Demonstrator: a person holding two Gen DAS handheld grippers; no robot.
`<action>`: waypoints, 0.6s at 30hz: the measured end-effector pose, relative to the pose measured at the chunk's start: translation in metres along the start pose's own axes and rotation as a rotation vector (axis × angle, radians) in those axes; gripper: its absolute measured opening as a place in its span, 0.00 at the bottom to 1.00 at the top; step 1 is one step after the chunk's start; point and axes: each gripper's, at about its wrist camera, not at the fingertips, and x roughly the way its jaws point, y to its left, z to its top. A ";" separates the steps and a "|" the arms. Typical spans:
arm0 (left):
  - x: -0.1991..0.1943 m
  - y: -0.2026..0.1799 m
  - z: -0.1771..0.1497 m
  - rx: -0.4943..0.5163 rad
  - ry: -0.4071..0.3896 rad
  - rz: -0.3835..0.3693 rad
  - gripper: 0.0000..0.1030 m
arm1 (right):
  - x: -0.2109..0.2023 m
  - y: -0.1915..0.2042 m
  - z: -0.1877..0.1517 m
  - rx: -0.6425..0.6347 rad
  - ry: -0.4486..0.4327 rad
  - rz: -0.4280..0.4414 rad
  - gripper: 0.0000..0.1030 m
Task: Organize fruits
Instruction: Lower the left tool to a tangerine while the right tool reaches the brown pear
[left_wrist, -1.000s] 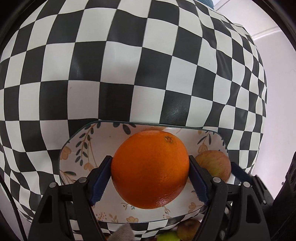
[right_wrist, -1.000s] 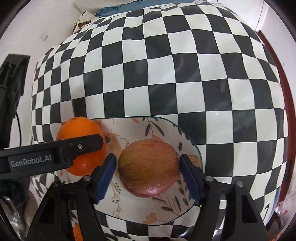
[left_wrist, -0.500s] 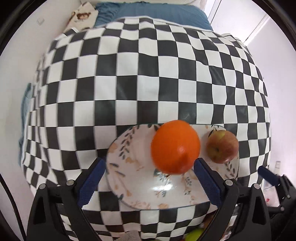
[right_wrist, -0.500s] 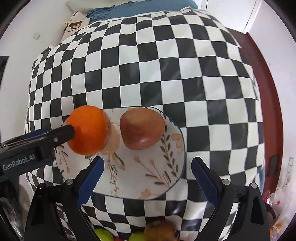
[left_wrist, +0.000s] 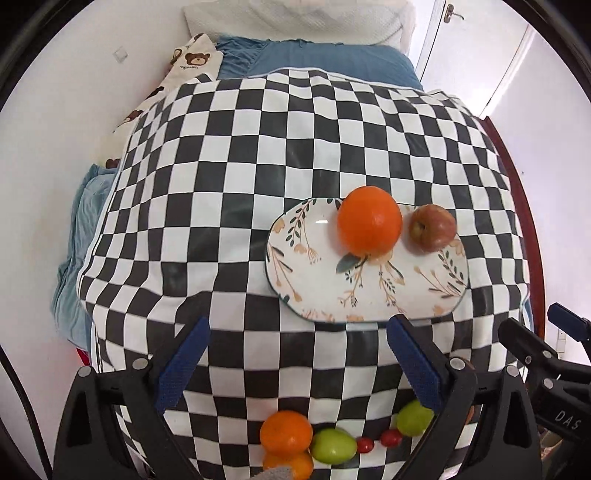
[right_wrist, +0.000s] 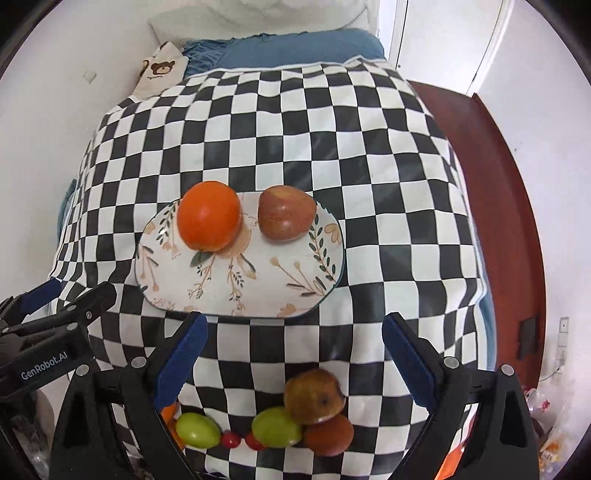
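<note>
A floral plate (left_wrist: 369, 291) (right_wrist: 258, 291) lies on the checkered cloth. An orange (left_wrist: 369, 221) (right_wrist: 208, 216) and a red apple (left_wrist: 433, 228) (right_wrist: 286, 213) sit side by side on its far part. My left gripper (left_wrist: 297, 362) is open and empty, near of the plate. My right gripper (right_wrist: 293, 360) is open and empty, also near of the plate. At the near edge lie loose fruits: an orange (left_wrist: 286, 431), green fruits (left_wrist: 332, 446) (right_wrist: 275, 426), small red ones (left_wrist: 391, 438) and brownish apples (right_wrist: 313, 396).
The checkered cloth (left_wrist: 258, 166) covers a table with bedding (left_wrist: 314, 59) beyond it. A white wall (left_wrist: 74, 92) is at left, a door (left_wrist: 480, 55) at back right. A red-brown floor (right_wrist: 498, 184) runs along the right.
Both grippers let go of their fruits and pulled back from the plate. The orange and the apple now rest on the plate, and the loose fruits at the near edge came into view.
</note>
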 end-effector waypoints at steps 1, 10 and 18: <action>-0.007 0.000 -0.004 -0.003 -0.008 -0.002 0.95 | -0.010 -0.001 -0.006 -0.002 -0.008 0.003 0.95; -0.065 0.005 -0.030 0.004 -0.096 -0.021 0.95 | -0.056 0.016 -0.038 -0.006 -0.079 0.028 0.95; -0.081 0.009 -0.044 0.001 -0.118 -0.049 0.95 | -0.084 0.014 -0.059 0.034 -0.117 0.086 0.95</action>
